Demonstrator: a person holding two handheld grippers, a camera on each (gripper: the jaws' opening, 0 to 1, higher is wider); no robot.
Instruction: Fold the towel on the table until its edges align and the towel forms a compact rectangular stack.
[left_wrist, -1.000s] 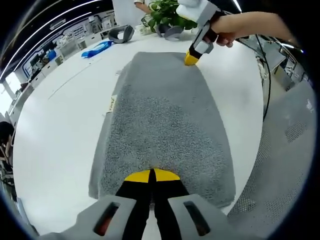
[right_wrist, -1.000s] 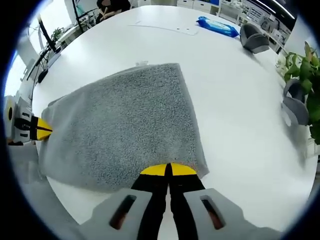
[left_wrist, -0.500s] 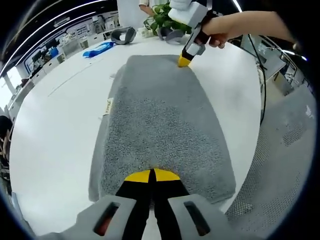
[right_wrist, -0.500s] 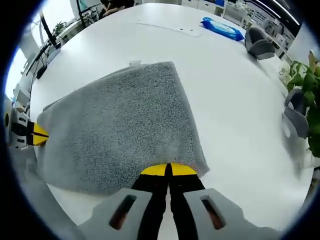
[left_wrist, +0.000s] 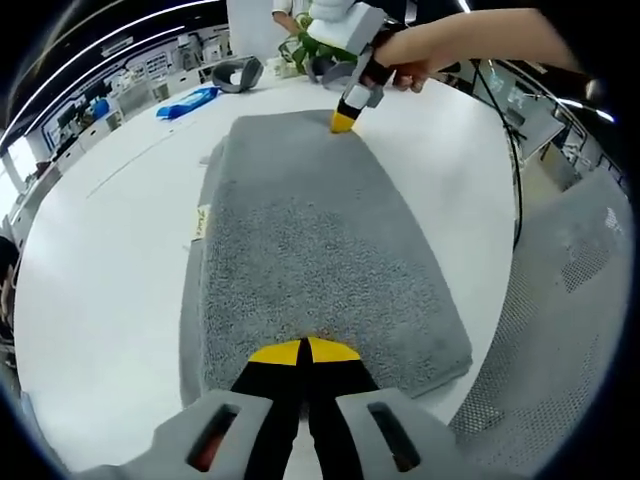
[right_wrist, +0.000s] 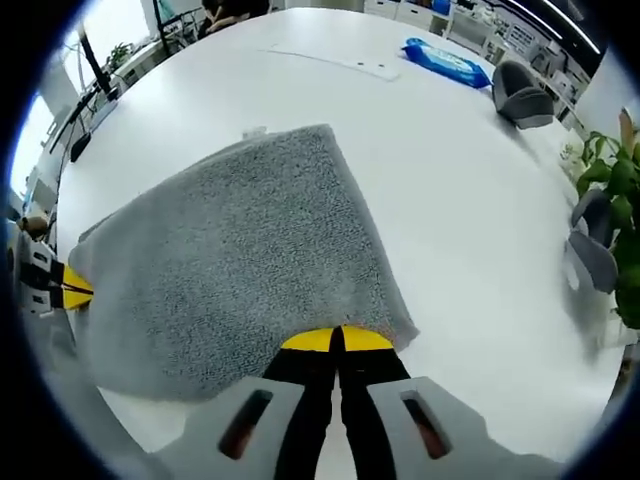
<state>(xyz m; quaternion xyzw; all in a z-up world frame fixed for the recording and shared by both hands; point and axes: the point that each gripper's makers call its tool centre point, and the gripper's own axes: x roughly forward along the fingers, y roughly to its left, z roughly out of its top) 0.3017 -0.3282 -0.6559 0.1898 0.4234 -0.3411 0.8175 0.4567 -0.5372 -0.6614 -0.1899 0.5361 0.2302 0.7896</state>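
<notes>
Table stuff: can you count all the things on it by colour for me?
Grey: 3, the towel and two curved grey objects
Blue: 1, a packet
Green: 1, a leafy plant
Total: 5

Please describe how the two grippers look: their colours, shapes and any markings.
Each gripper has a light grey body with two dark slots showing red-orange inside, black jaws and yellow tips. The left gripper and right gripper look alike. In the left gripper view, the right gripper's white housing shows, held by a bare forearm without sleeve.
</notes>
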